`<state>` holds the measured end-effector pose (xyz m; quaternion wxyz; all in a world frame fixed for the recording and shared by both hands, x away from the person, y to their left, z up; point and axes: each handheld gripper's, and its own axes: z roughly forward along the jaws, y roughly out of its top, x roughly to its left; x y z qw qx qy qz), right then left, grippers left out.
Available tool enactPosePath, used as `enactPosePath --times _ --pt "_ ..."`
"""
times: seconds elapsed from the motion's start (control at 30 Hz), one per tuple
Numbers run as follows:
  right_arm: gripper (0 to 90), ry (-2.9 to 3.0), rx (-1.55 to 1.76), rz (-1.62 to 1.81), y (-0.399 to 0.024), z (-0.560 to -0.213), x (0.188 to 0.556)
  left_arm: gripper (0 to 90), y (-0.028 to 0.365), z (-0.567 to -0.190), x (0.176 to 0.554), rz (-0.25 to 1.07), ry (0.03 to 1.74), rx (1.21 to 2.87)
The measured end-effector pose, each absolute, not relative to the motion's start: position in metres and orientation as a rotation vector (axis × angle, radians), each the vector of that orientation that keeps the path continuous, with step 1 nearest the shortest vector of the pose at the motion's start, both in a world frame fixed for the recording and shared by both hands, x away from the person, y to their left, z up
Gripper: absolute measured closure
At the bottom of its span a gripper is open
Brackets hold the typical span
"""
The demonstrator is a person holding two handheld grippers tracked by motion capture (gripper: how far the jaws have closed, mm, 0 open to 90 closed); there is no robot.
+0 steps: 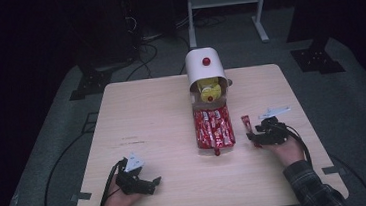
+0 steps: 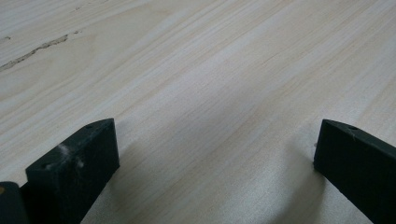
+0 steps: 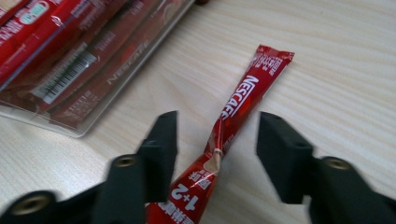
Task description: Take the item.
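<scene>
Nearest the person, the left gripper (image 1: 143, 183) rests on the table (image 1: 161, 110) well away from the tray, down at the near left. Its jaws are spread wide with nothing but bare wood between them, so it seems to be waiting rather than working.

The right gripper (image 1: 254, 138) sits just right of the tray's near end. Its jaws stand about half open, either side of a single red stick (image 3: 233, 109) that lies flat on the table. Neither pad presses on the stick, which lies loose in the gap and points away from the gripper, roughly alongside the tray.

The tray (image 1: 213, 128) is a clear, shallow one packed with red sticks side by side. Beyond its far end stands a white dispenser (image 1: 206, 71) with a red knob and something yellow showing in its mouth.

As a judgement, the work looks like sorting sticks between tray and table. One stick is set down beside the tray and let go. Most of the sticks remain in the tray, so much of the job appears left to do.
</scene>
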<state>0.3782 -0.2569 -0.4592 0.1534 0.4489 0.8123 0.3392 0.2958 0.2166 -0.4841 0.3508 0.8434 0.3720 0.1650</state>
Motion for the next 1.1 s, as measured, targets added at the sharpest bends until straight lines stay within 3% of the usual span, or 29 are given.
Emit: enactPosePath --times 0.2,0.5,1.1 --pt "18.6 2.308 1.31 0.954 -0.258 -0.46 0.376 0.0 0.217 -0.484 0.296 0.427 0.963 2.184" --pt "1.7 2.29 1.331 0.945 -0.258 -0.458 0.373 0.0 0.217 -0.484 0.296 0.427 0.963 2.183" --pt "1.6 2.25 1.345 0.987 -0.268 -0.456 0.356 0.0 0.217 -0.484 0.296 0.427 0.963 2.183"
